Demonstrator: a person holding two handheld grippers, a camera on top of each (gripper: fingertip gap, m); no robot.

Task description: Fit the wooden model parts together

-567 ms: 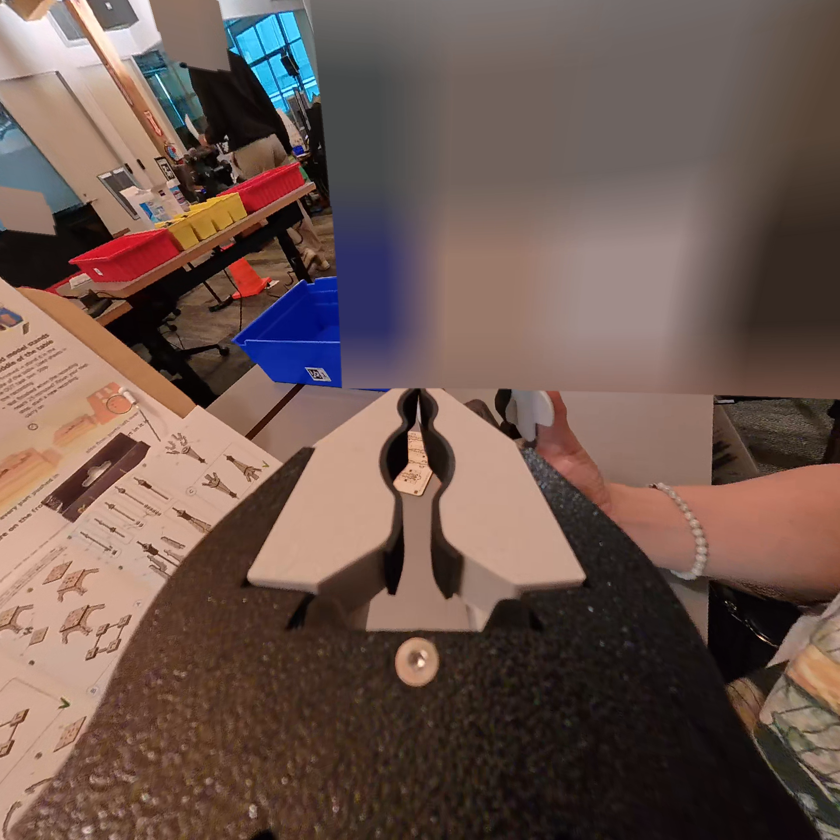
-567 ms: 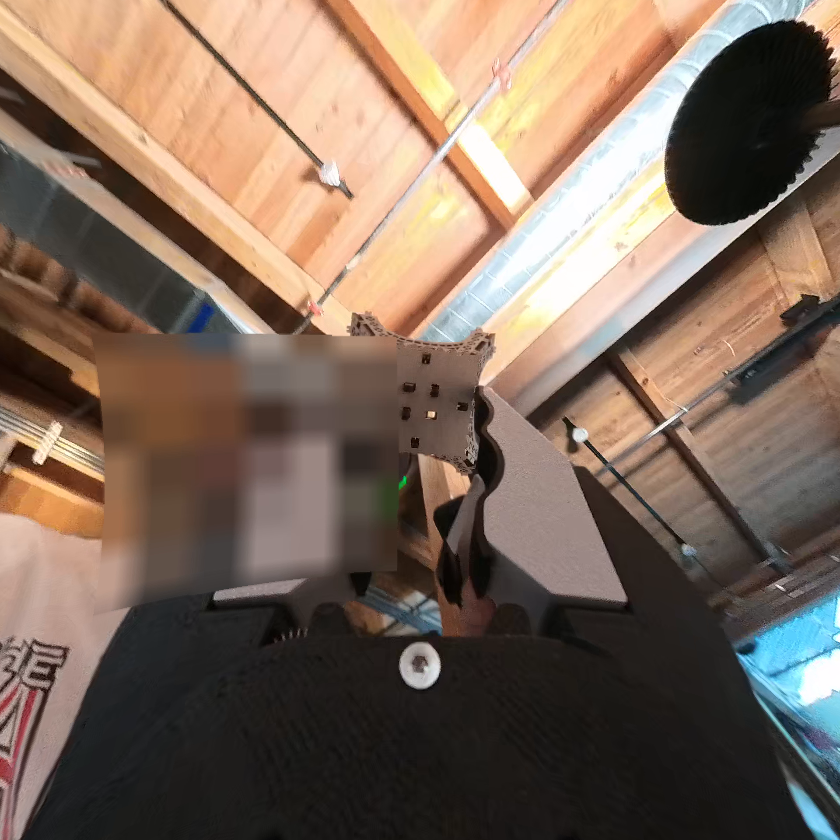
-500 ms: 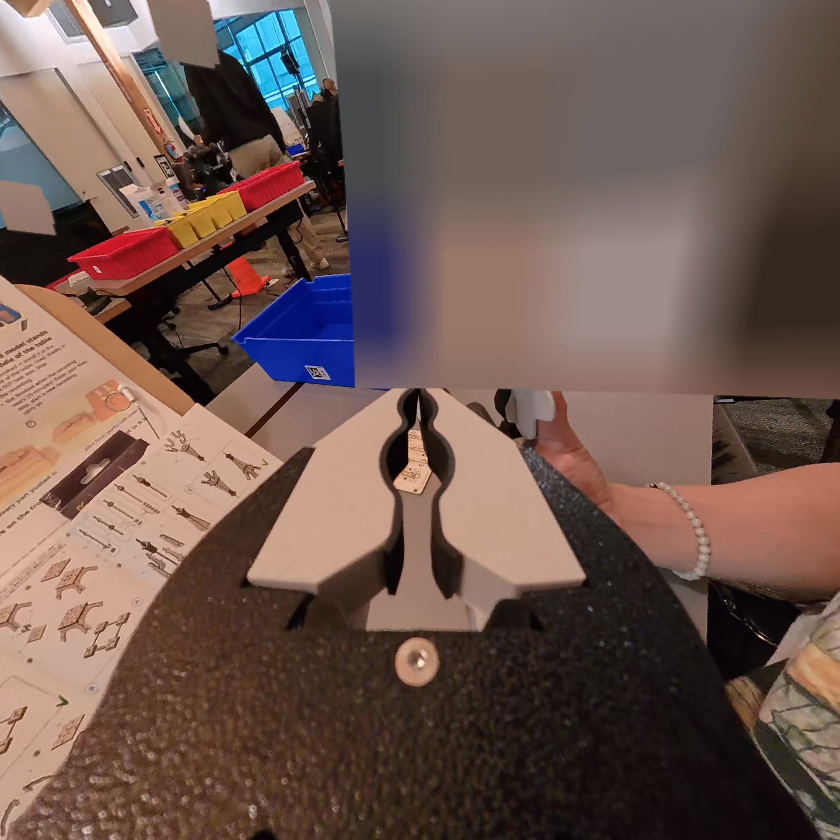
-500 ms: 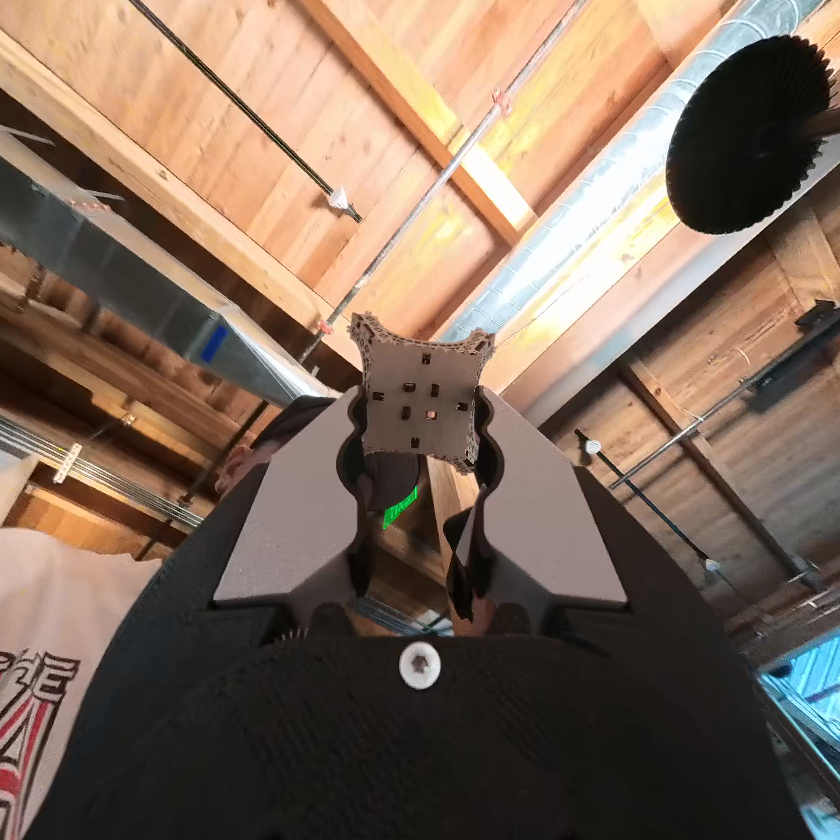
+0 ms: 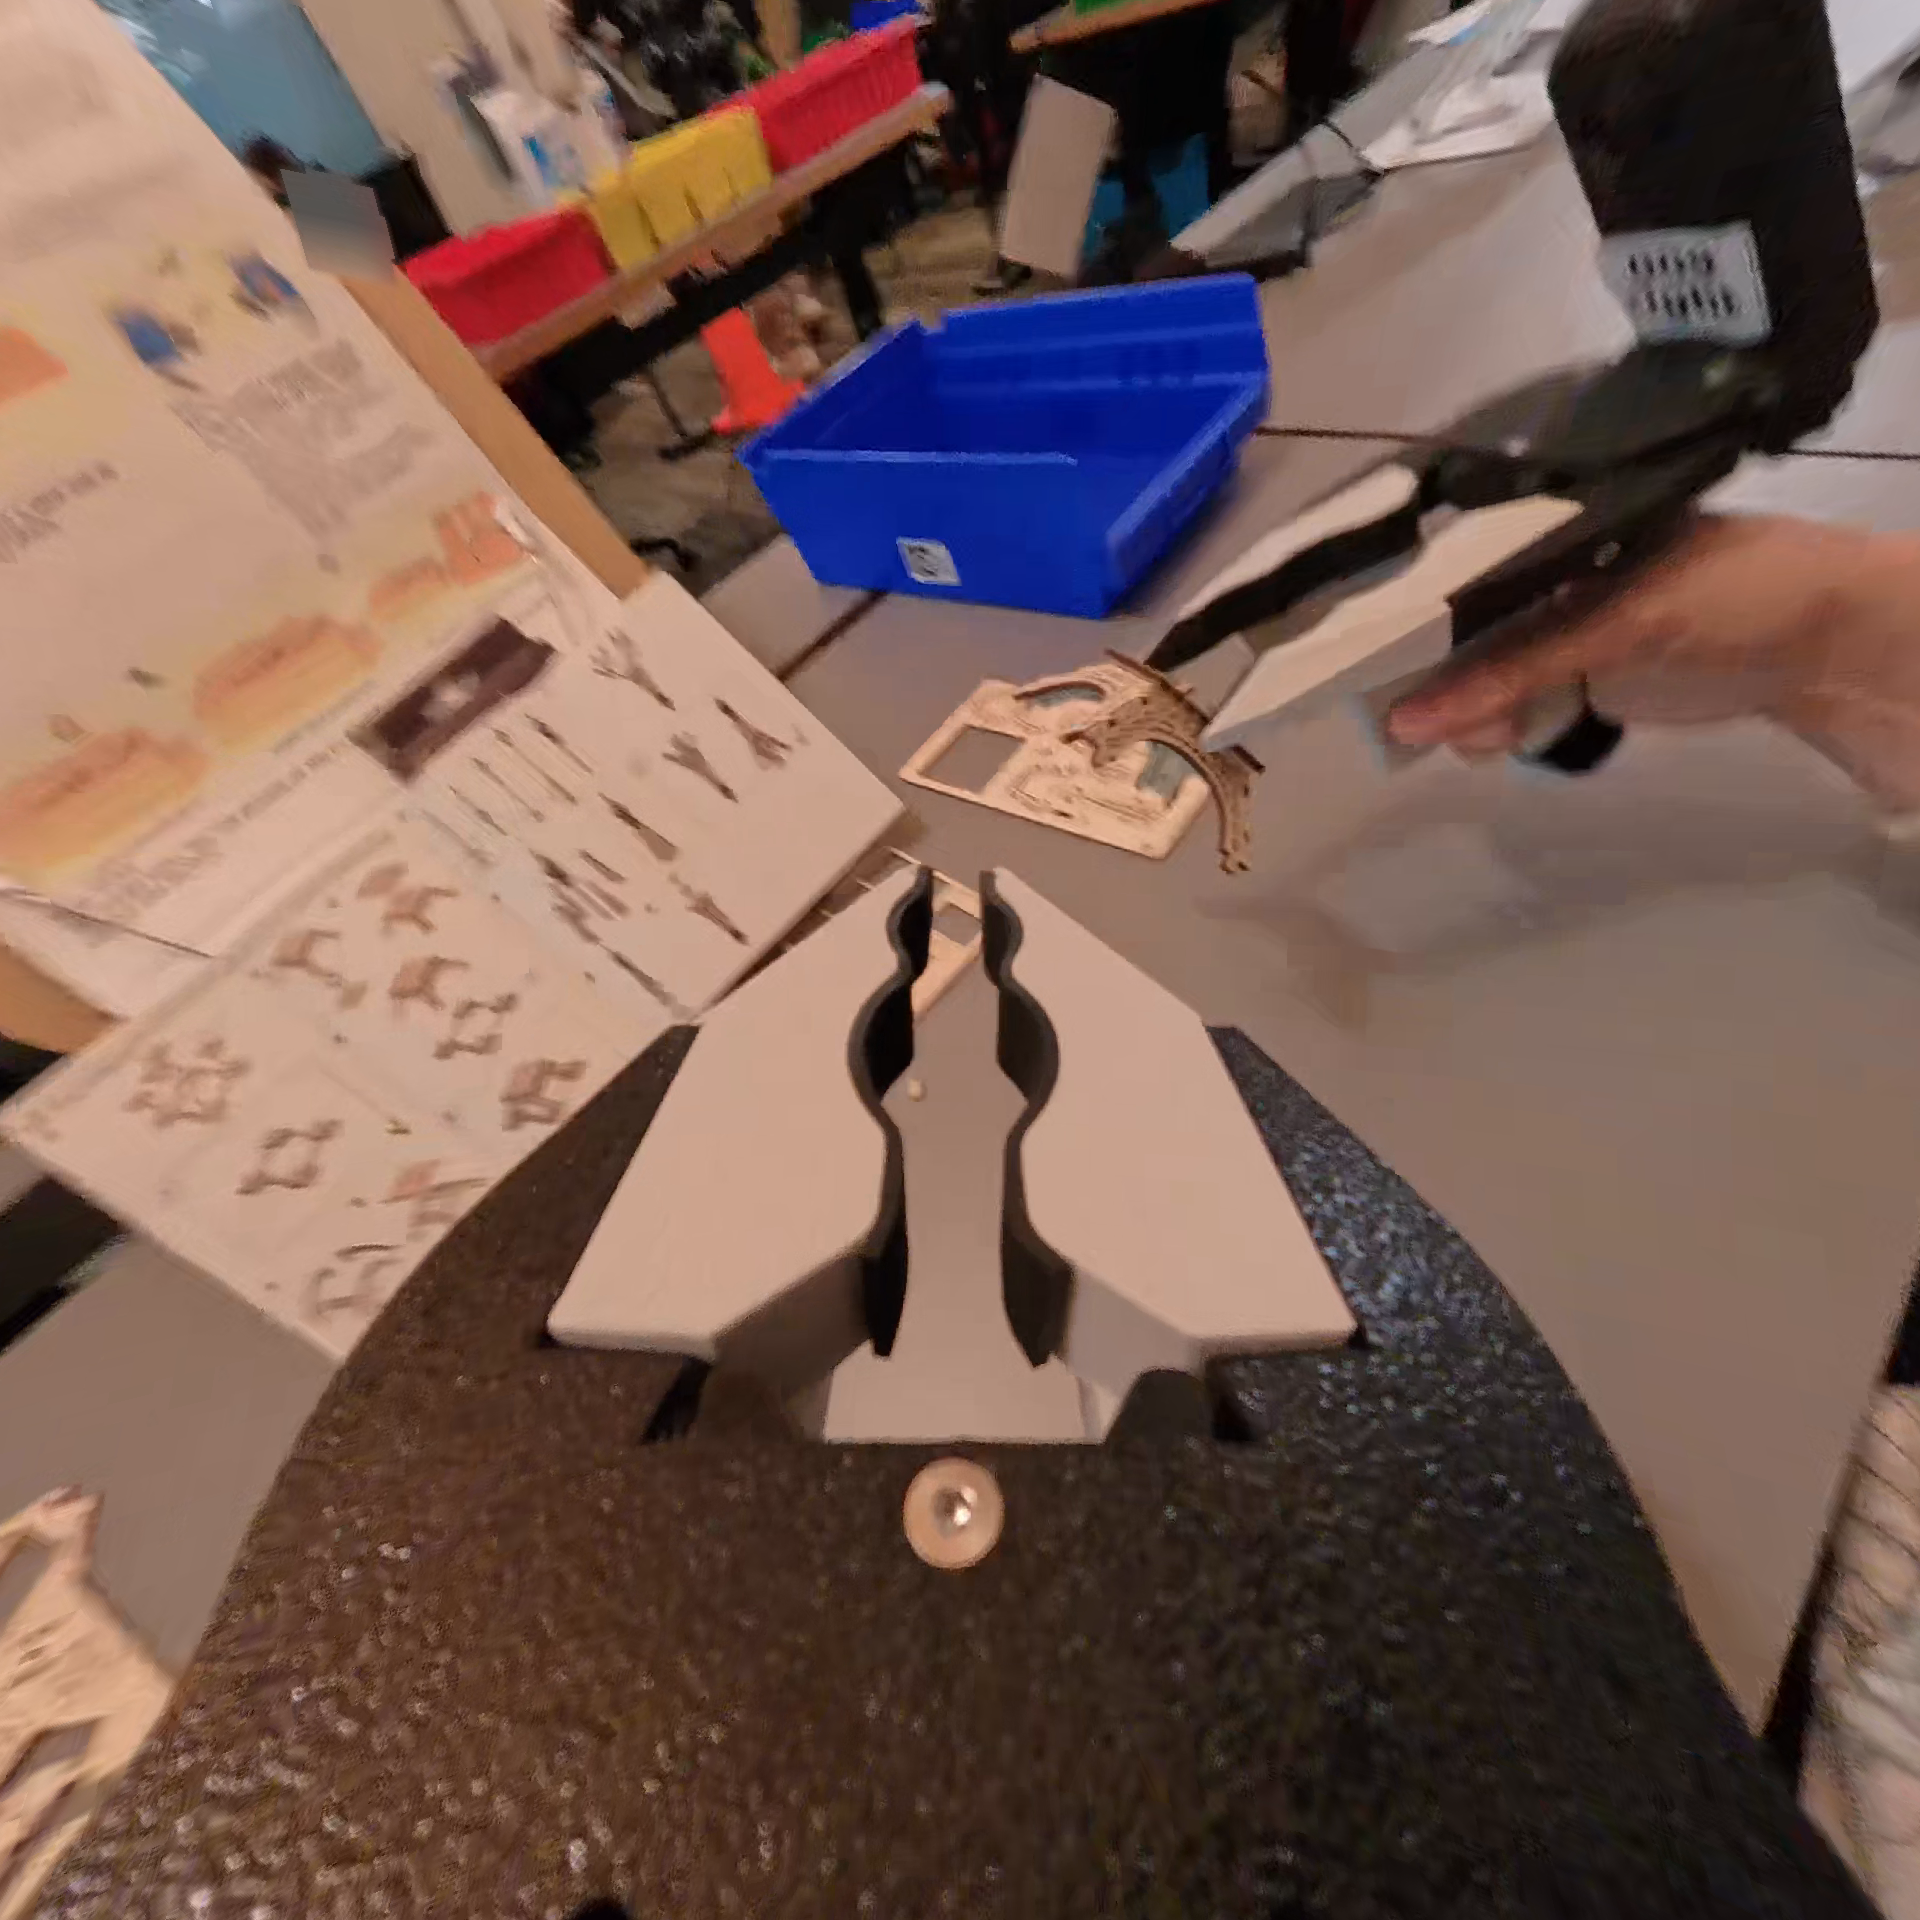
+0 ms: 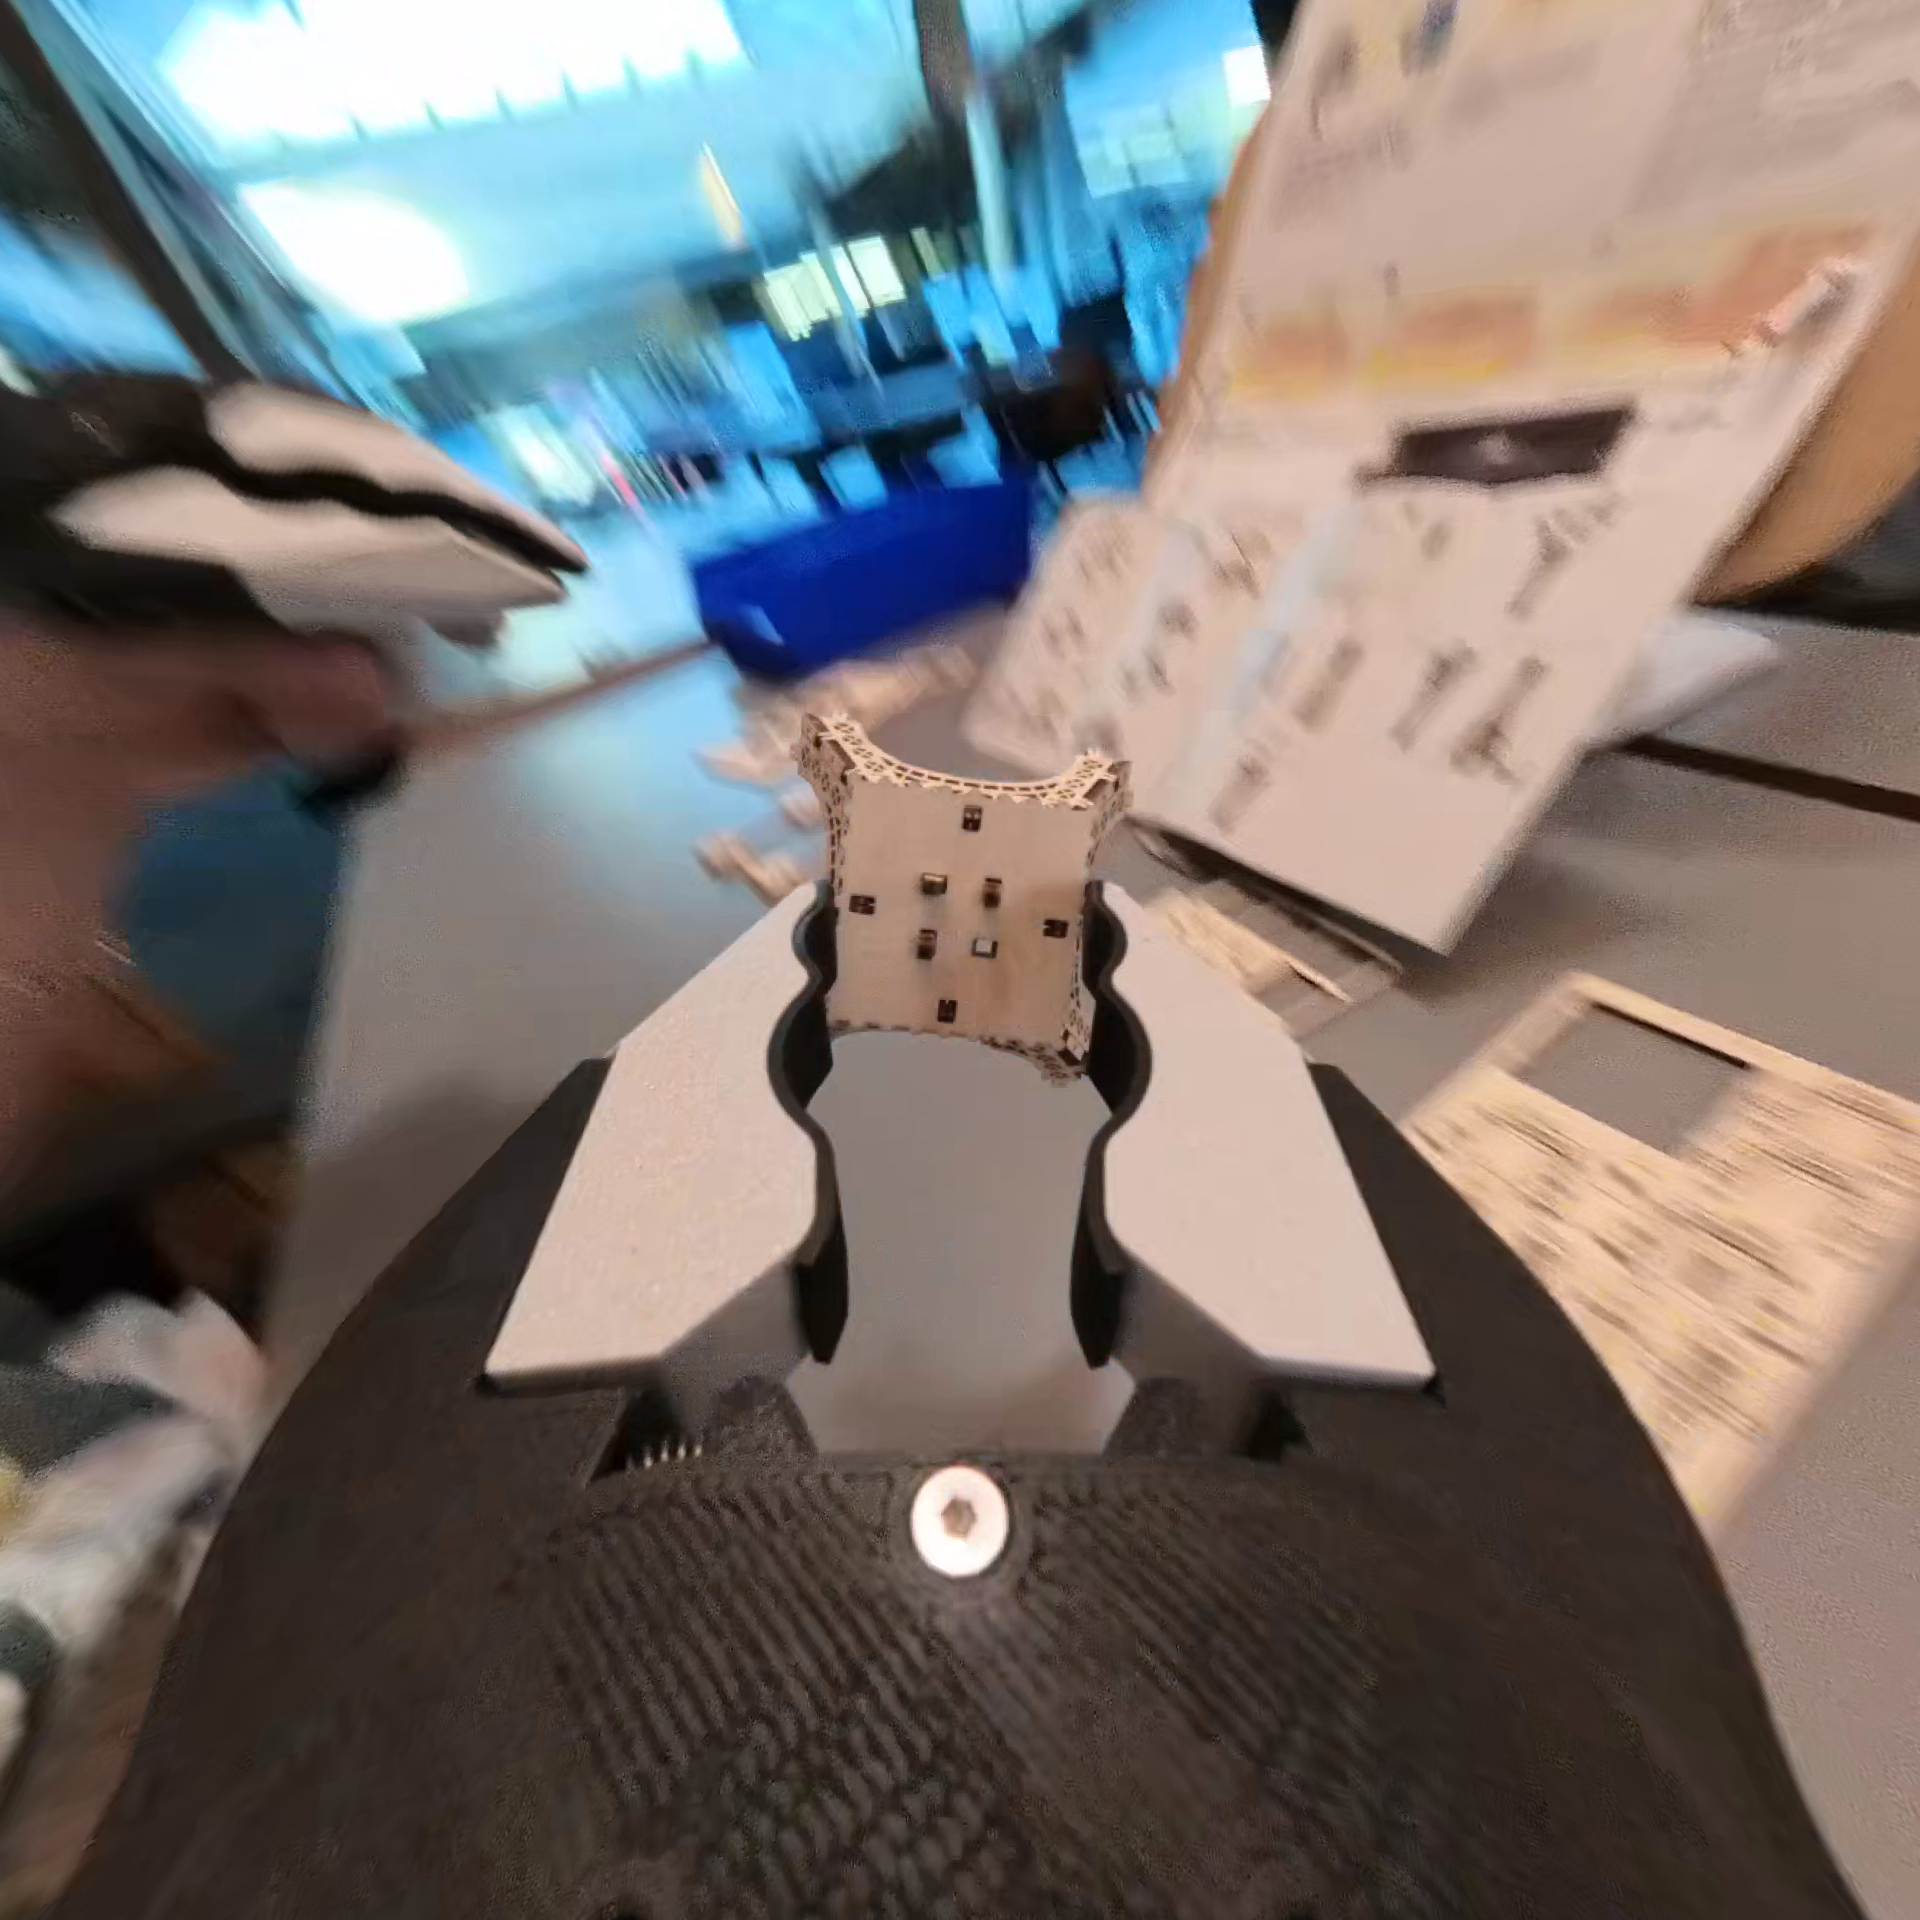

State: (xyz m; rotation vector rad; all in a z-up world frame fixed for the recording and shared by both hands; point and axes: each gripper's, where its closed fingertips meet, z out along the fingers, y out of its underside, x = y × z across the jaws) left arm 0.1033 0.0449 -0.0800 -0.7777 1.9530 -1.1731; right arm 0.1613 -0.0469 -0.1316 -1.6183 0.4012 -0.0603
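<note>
Instruction sheets point(image 5: 582, 831) stand propped at far left, facing the work for reference. Left gripper point(image 5: 953, 904) hangs low over the grey table point(image 5: 1455, 1039), jaws narrowly apart. A pale sliver point(image 5: 948, 951) shows in the gap; whether it is gripped cannot be determined. Beyond lies a punched-out wooden panel point(image 5: 987, 769), judged the source of parts, with a blue bin point(image 5: 997, 468) behind it. At right, the right gripper point(image 6: 961, 914) is clamped on the slotted wooden plate point(image 6: 966, 883) by its side edges, held clear above the table. Face and slots are left exposed, apparently so mating tabs can enter.
</note>
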